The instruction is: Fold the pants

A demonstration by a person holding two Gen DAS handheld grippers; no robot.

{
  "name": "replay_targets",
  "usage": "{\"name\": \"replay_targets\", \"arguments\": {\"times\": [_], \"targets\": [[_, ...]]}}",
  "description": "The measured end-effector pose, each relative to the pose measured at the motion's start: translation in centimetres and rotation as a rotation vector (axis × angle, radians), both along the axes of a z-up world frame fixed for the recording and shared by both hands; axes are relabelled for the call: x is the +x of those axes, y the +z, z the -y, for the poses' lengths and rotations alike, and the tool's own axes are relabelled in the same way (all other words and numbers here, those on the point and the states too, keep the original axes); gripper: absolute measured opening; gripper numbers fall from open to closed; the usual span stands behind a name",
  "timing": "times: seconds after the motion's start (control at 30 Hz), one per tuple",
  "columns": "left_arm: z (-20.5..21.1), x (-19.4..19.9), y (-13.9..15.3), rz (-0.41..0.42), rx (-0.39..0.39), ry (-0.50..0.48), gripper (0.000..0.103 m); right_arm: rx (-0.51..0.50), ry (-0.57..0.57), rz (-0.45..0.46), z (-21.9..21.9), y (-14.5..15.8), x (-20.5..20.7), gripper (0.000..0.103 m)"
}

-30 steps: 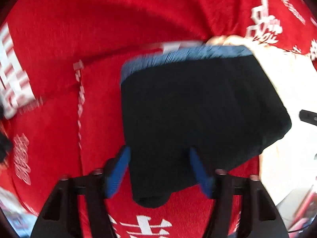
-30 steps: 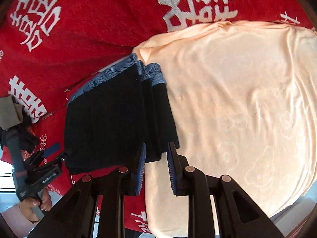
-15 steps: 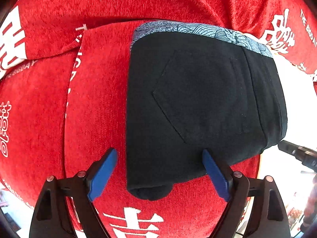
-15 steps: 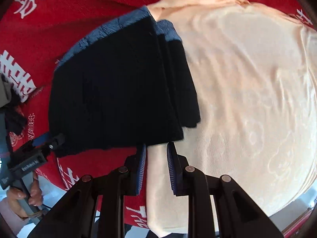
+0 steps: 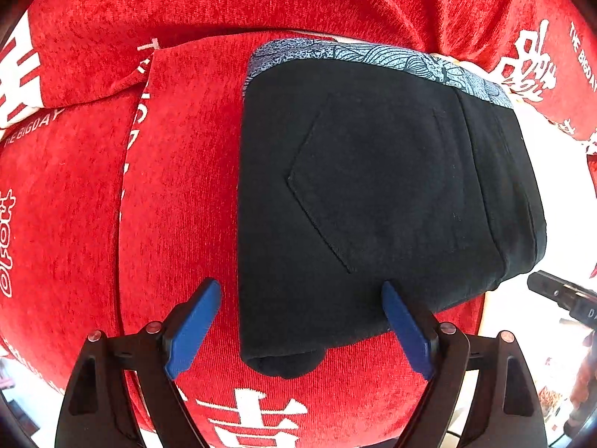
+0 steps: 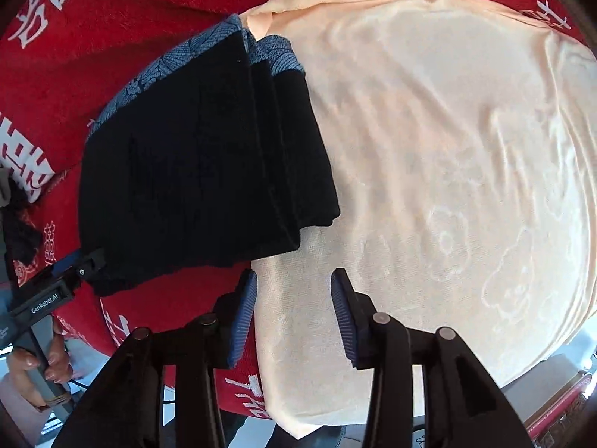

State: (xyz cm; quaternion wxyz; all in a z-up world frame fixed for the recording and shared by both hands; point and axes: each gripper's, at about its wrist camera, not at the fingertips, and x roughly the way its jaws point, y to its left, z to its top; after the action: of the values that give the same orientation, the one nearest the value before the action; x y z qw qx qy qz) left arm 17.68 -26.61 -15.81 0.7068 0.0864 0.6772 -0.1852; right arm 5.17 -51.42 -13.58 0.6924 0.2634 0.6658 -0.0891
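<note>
step: pants (image 5: 373, 201) folded, I'm releasing | left gripper (image 5: 302, 321) spread, right gripper (image 6: 294, 310) parted, both empty | next: back clear

both views are bright, sharp and evenly lit with soft shadows, strongly bowed by the fisheye with dark corners, the black pants (image 5: 377, 201) lose detail, and the pale towel (image 6: 466, 171) nearly washes out to white.

1. Red cover (image 5: 179, 194) with white characters, spread over the whole surface.
2. Peach towel (image 6: 447, 156) laid flat on the red cover.
3. Folded black pants (image 5: 373, 194), patterned blue waistband, straddling towel edge and red cover.
</note>
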Motion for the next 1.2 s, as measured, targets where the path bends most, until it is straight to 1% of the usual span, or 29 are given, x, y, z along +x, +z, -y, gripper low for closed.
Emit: {"name": "replay_targets", "arguments": {"times": [0.1, 0.13, 0.17, 0.2, 0.23, 0.33, 0.43, 0.6, 0.73, 0.9, 1.0, 1.07, 1.2], "targets": [[0.0, 0.2, -0.2, -0.004, 0.003, 0.001, 0.088, 0.002, -0.004, -0.007, 0.1, -0.2, 0.0, 0.048], [0.1, 0.2, -0.3, -0.007, 0.006, 0.0, 0.089, 0.002, -0.005, -0.012, 0.1, -0.3, 0.0, 0.051], [0.1, 0.3, -0.4, -0.005, 0.013, -0.002, 0.098, 0.002, -0.005, -0.017, 0.1, -0.4, -0.1, 0.053], [0.2, 0.3, -0.4, 0.001, 0.029, -0.004, 0.102, 0.003, -0.004, -0.019, 0.1, -0.5, 0.0, 0.053], [0.2, 0.3, -0.4, 0.009, 0.039, -0.008, 0.102, 0.004, -0.003, -0.021, 0.0, -0.6, 0.1, 0.053], [0.3, 0.4, -0.5, 0.006, 0.032, -0.011, 0.102, 0.009, -0.001, -0.023, -0.4, -0.6, 0.2, 0.054], [0.2, 0.5, -0.6, -0.006, 0.028, -0.007, 0.102, 0.01, -0.001, -0.022, -0.8, -0.8, 0.3, 0.061], [0.3, 0.8, -0.6, -0.009, 0.033, -0.018, 0.102, 0.018, -0.001, -0.019, -0.1, -0.6, 0.4, 0.061], [0.6, 1.2, 0.2, 0.013, 0.021, -0.051, 0.102, 0.033, 0.004, -0.02, 0.7, -0.5, 0.6, 0.062], [0.6, 2.1, 0.5, 0.027, 0.025, -0.042, 0.102, 0.035, 0.012, -0.015, 1.4, -0.2, 0.8, 0.063], [0.1, 3.4, 1.0, 0.047, 0.018, -0.017, 0.102, 0.023, 0.005, 0.012, 1.9, 0.6, 1.0, 0.063], [-0.3, 4.4, 1.5, 0.062, 0.007, 0.012, 0.102, 0.028, -0.015, 0.062, 2.7, 1.6, 1.4, 0.063], [-1.1, 6.8, 1.3, 0.077, 0.005, 0.076, 0.102, 0.084, -0.073, 0.158, 4.7, 2.8, 3.3, 0.062]]}}
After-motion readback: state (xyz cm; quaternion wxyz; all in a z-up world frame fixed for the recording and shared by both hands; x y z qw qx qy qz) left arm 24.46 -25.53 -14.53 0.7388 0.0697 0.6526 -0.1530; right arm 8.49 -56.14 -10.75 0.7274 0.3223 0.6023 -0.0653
